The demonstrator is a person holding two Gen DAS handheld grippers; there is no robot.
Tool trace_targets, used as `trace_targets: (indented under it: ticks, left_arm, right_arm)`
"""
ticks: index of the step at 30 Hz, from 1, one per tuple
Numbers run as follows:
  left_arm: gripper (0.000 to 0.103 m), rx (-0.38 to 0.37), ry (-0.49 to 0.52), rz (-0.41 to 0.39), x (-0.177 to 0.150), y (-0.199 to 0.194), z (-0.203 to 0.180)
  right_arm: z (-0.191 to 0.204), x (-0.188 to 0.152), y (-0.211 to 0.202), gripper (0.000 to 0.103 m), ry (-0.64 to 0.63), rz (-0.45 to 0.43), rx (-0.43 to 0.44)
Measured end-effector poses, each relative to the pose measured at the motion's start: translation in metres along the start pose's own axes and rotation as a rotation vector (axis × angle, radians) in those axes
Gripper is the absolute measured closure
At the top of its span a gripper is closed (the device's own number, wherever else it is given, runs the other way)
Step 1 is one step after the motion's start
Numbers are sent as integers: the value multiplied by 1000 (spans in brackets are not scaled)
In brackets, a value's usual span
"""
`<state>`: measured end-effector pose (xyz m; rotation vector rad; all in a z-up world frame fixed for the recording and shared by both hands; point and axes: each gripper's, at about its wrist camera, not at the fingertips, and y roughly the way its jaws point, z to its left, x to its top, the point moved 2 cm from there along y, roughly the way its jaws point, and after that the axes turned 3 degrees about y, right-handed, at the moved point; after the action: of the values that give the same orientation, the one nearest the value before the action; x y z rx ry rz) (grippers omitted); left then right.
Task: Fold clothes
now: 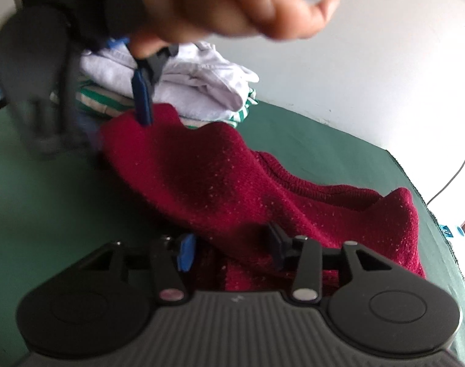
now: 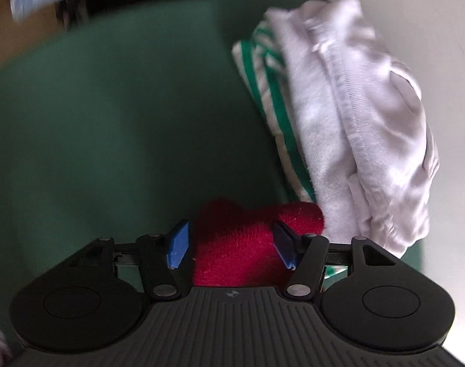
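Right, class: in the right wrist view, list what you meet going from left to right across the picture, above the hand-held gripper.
Green table cover → red sweater → green-striped garment → white garment, which lies on top of the striped one.

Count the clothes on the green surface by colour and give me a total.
Red: 1, the knitted red sweater, lying spread out.
White: 1, the folded white garment, on top of the stack.
Green and white striped: 1, the folded striped garment, under the white one.
Total: 3
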<state>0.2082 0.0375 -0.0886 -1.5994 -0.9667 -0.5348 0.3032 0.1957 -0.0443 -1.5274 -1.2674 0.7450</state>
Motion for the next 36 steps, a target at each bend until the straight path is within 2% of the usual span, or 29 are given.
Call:
trace_targets:
  ticks: [1,2,4,6,8,13,18,21,24,27,29,31,33,35,36]
  left_arm:
    - [57,5,10,-2,0,-1,-1]
    - [57,10,20,-4,0,-1,-4]
    - [57,13,22,-5,1,-1,-5]
    - [57,9,13,-3,2,0,-3]
    - [57,13,23,-5,2,0,-4]
    - [54,37,63,-20,3,-2,-11]
    - [38,83,189,-46,2,-7,-31]
    - [31,100,286,-58,1,-9,-46]
    - [29,121,368,-64,-3,-9,-58]
    - [29,144,437,-70,-7,-11,-68]
    - [27,160,468,-73,-8,-12,-74]
    - [26,177,494,-78,-10,-13,-78]
    - [26,200,518,-85,-11,-13,-81]
    - [23,226,544,-94,-13,-13,-85]
    - [23,240,557,-99,-14,-13,-87]
  right_arm:
    - [-2,-2,1,77,-7,3,-22]
    - [-3,-4,3,88,-14,6,-43]
    - [-7,-8,5,95,-28,12,-86]
    - [-14,-14,-4,96,-23,-23,-110]
    - [-29,-26,-23,96,35,-69,-93]
    - [-85,-77,-75,96,308,-229,-49]
    - [-129,-174,-118,95,696,-459,9]
    - [-138,-244,-133,95,940,-597,72]
    - [-137,-316,-134,95,1134,-684,96]
    - [-124,-373,-116,91,1277,-690,129]
    - [-111,-406,-97,87,1367,-644,161]
    - [-97,-438,-77,74,1445,-584,207]
    - [-80,-459,-68,73,1472,-545,237]
    - [-69,-466,-77,72,1419,-555,166]
    - [-66,-467,-86,63,1374,-561,91]
